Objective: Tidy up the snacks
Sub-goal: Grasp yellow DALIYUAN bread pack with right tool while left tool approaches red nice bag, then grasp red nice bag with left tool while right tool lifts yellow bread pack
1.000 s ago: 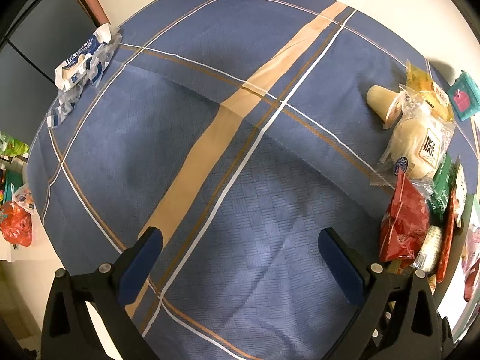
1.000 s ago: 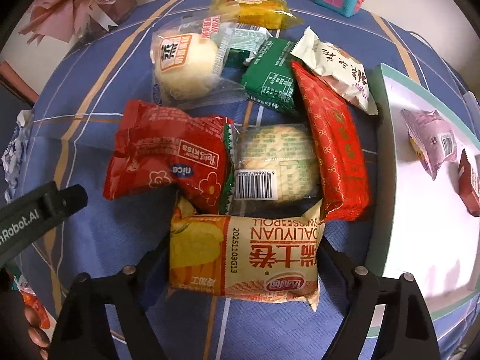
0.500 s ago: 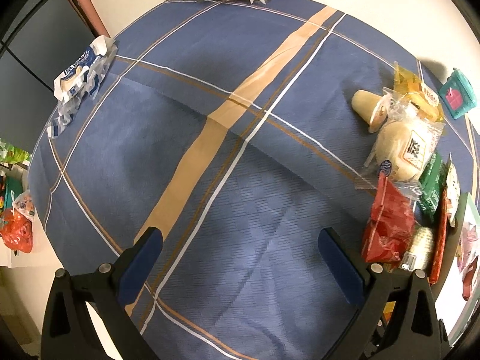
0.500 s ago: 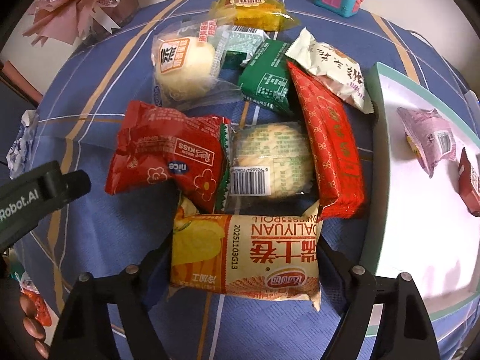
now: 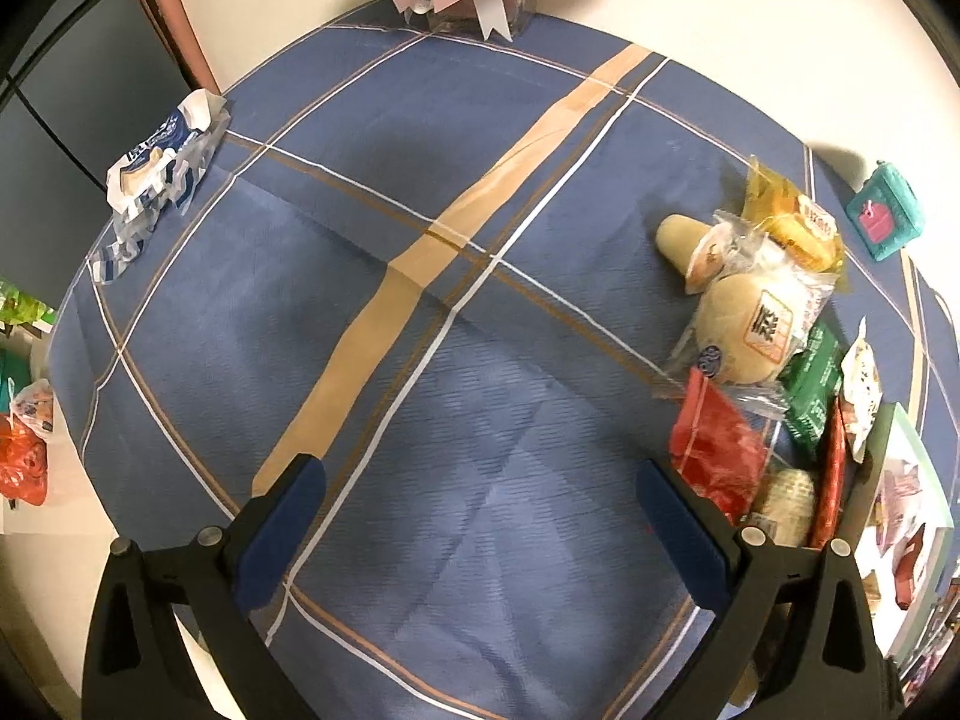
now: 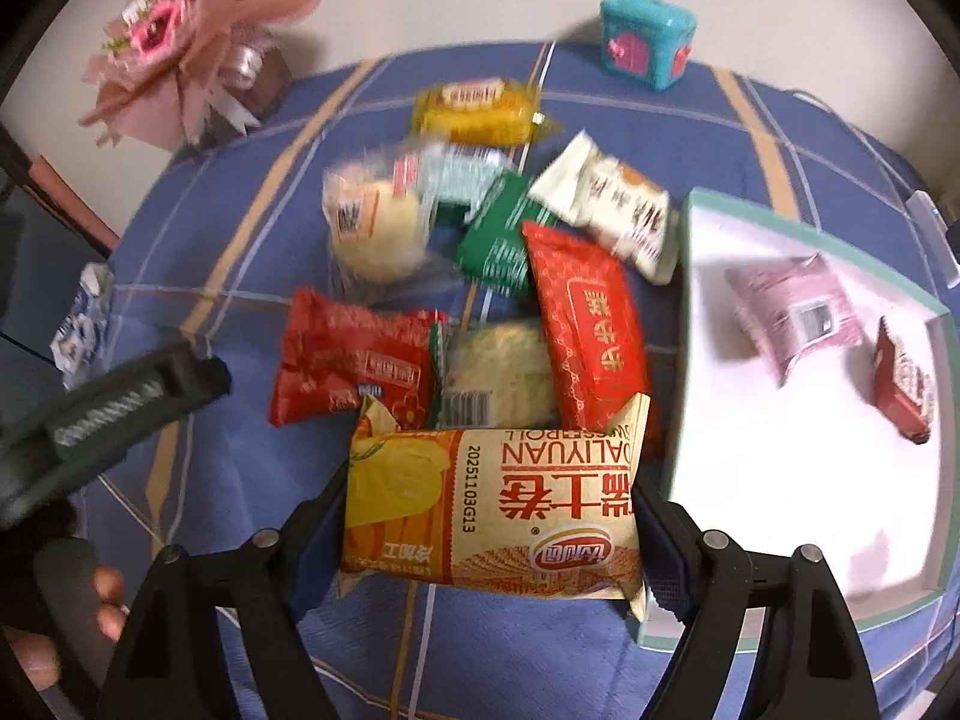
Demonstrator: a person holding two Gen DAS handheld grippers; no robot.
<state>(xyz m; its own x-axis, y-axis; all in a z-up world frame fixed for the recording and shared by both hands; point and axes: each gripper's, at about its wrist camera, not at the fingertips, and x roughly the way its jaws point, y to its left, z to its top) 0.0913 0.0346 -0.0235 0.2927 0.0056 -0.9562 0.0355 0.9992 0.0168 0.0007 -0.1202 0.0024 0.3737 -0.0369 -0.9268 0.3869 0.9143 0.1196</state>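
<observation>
In the right wrist view my right gripper point(image 6: 489, 516) is shut on an orange-and-cream Swiss roll pack point(image 6: 492, 504) and holds it above the blue cloth. Beyond it lies a pile of snacks: a red pack point(image 6: 354, 360), a long red pack point(image 6: 588, 324), a round cake point(image 6: 498, 375), a green pack point(image 6: 498, 240) and a bun point(image 6: 378, 228). A white tray point(image 6: 678, 420) at the right holds a pink pack point(image 6: 792, 312). My left gripper point(image 5: 480, 510) is open and empty over bare cloth; the pile shows at the right of the left wrist view point(image 5: 750, 330).
A teal toy box point(image 6: 648, 42) and a yellow pack point(image 6: 480, 111) sit at the back. A pink bouquet point(image 6: 180, 42) stands at the back left. A blue-white wrapper point(image 5: 156, 174) lies at the table's left edge. The left gripper's body point(image 6: 114, 414) is at the left.
My right gripper has lifted the Swiss roll pack off the pile and pulled back, tilting upward. My left gripper has drawn back and tilted up, showing more of the far table.
</observation>
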